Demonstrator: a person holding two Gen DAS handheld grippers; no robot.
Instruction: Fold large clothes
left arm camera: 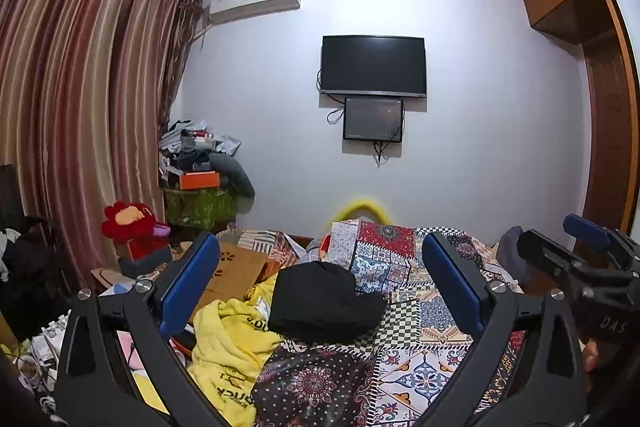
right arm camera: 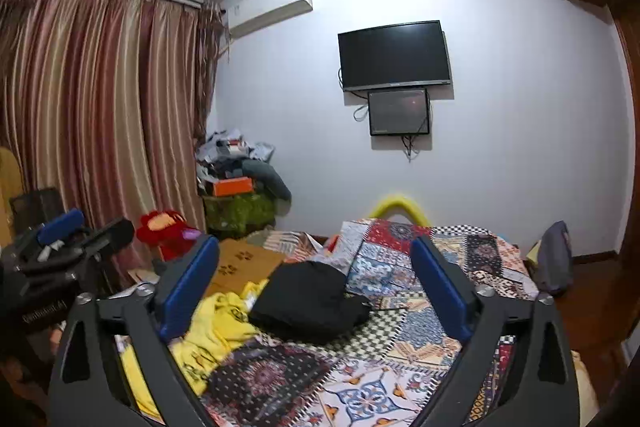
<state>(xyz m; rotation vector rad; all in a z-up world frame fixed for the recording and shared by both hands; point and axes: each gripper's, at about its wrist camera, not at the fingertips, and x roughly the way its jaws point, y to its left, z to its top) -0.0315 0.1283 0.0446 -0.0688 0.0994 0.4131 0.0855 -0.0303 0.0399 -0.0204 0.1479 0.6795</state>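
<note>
A black garment lies folded in a compact bundle on the patchwork bedspread. A crumpled yellow garment lies to its left at the bed's edge. My left gripper is open, raised above the bed, its blue pads wide apart with nothing between them. My right gripper is open too and holds nothing; in the left wrist view it shows at the right edge. The left gripper shows at the left in the right wrist view.
A cardboard piece lies on the bed's left side. A red plush toy and a cluttered green stand stand by the striped curtain. A TV hangs on the far wall. A wooden wardrobe is at right.
</note>
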